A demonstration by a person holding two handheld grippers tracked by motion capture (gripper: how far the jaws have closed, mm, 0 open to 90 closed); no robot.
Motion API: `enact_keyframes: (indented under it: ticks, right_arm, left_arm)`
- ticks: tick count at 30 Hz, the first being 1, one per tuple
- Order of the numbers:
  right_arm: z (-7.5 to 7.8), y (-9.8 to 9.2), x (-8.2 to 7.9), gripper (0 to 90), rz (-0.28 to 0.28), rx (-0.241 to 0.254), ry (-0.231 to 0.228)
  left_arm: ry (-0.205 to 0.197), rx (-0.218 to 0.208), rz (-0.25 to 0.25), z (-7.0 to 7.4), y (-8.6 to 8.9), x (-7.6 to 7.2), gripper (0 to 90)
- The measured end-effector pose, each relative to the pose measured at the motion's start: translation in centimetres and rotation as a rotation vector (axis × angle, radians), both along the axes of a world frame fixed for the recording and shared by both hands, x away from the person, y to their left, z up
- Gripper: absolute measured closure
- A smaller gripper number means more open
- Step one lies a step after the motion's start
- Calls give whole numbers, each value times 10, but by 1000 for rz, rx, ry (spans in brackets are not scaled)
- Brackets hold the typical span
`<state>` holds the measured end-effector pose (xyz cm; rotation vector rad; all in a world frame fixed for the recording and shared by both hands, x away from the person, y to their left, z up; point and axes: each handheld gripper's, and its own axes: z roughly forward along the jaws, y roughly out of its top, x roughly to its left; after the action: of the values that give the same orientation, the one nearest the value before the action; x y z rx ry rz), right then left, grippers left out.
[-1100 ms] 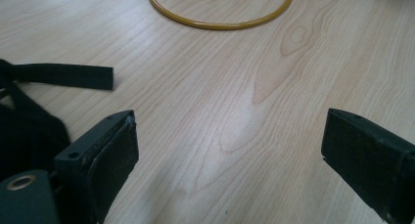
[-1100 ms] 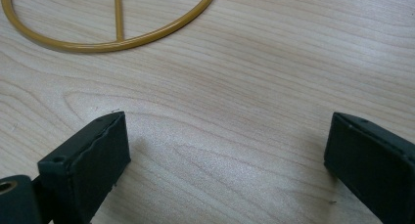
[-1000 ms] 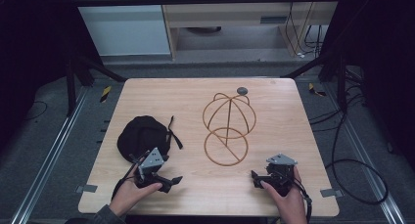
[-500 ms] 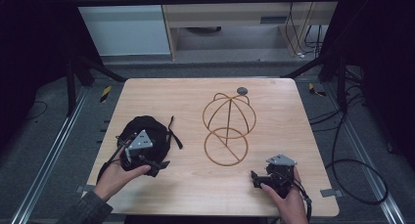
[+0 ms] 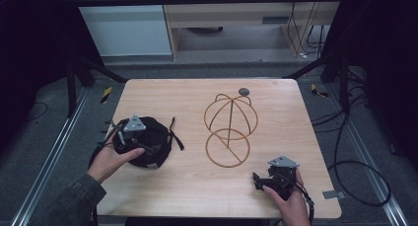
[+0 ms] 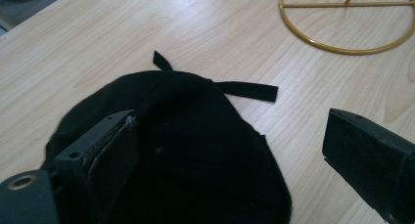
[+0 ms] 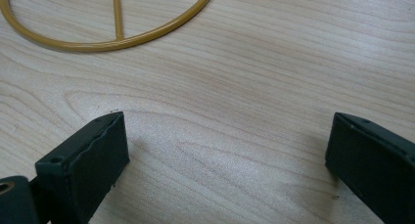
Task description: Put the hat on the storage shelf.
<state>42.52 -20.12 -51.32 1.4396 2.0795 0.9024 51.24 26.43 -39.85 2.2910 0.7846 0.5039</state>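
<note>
A bench (image 5: 197, 186) carries everything; a cap (image 5: 153, 142) lies on its left part, straps trailing toward the middle; the left claw (image 5: 129, 142) sits over the cap's left side, with the cap between its spread jaws; a wire stand (image 5: 230, 130) stands right of the cap, near the centre; a small disc (image 5: 244, 92) lies behind the stand, by the far edge; the right claw (image 5: 263, 181) rests at the near right, in front of the stand.
</note>
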Motion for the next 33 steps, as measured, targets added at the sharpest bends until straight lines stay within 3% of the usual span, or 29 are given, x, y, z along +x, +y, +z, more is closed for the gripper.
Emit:
enact_keyframes:
  ticks: [7,14,24,33]
  right_arm:
    - [0,0,0,25,-1,0,0]
    - [0,0,0,25,-2,0,1]
    - [0,0,0,25,-3,4,3]
    - [0,0,0,25,-2,-1,0]
  left_arm:
    - [5,18,24,8,17,8,50]
    - [43,27,63,11,30,23,55]
    - [60,29,105,17,33,42,89]
    - [98,32,89,20,30,51,210]
